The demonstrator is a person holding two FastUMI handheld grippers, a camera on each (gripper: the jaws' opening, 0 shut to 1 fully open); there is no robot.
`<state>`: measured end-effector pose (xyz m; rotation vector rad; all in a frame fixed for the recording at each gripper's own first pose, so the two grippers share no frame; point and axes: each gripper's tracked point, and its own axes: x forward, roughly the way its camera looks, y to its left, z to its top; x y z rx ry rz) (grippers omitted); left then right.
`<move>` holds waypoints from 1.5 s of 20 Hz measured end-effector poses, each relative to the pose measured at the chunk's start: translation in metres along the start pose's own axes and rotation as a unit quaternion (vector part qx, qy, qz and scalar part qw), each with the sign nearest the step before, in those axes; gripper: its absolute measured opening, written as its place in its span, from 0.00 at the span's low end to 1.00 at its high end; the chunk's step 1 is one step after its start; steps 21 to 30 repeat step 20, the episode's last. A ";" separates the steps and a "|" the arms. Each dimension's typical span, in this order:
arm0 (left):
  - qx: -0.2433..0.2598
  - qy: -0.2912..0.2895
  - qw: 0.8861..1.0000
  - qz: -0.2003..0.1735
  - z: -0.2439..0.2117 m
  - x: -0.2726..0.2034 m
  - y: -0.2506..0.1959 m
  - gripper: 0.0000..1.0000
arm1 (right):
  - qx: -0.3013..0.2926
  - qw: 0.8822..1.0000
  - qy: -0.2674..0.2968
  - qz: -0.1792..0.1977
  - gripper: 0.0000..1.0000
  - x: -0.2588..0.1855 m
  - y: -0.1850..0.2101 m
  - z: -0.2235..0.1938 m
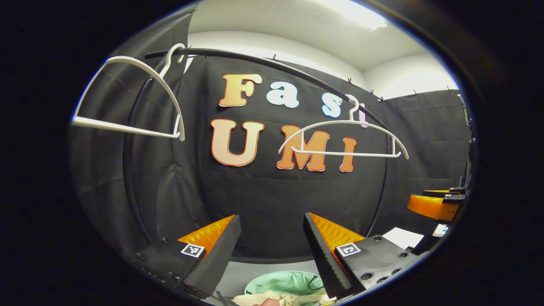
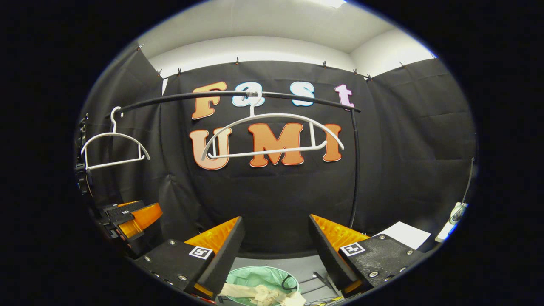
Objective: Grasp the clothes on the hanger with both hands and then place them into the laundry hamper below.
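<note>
The laundry hamper (image 1: 293, 282) is cut off at the bottom edge of the left gripper view; its rim is partly hidden behind the fingers. The clothes (image 2: 263, 294) at bottom centre of the right gripper view are cropped. The white object (image 2: 457, 214) at far right is too small to identify.

Open right claw (image 2: 274, 250) above cream clothes (image 2: 263, 294) in green hamper (image 2: 248, 277).

A staged recording booth: black cloth walls (image 2: 408, 140), clothes rail (image 2: 238, 96), bare hangers (image 2: 272, 136).
</note>
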<state>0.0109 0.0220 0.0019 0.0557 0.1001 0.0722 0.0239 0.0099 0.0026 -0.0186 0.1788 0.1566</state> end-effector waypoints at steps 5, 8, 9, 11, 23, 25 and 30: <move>0.008 -0.028 1.000 -0.004 0.022 -0.002 -0.004 0.94 | 0.000 1.000 -0.030 0.004 0.93 -0.012 -0.005 0.022; 0.008 -0.042 0.999 -0.013 0.031 -0.004 -0.008 0.94 | 0.015 0.998 -0.056 0.022 0.93 -0.015 0.001 0.034; 0.009 -0.046 0.999 -0.014 0.034 -0.004 -0.009 0.94 | 0.020 0.998 -0.062 0.023 0.93 -0.016 0.000 0.035; 0.011 -0.050 0.999 -0.013 0.038 -0.003 -0.008 0.97 | 0.022 0.997 -0.072 0.022 0.93 -0.016 -0.005 0.039; -0.001 -0.060 0.998 -0.021 0.045 0.000 -0.014 0.97 | 0.014 0.994 -0.102 0.023 0.93 -0.021 -0.009 0.052; -0.001 -0.060 0.998 -0.021 0.045 0.000 -0.014 0.97 | 0.014 0.994 -0.102 0.023 0.93 -0.021 -0.009 0.052; -0.001 -0.060 0.998 -0.021 0.045 0.000 -0.014 0.97 | 0.014 0.994 -0.102 0.023 0.93 -0.021 -0.009 0.052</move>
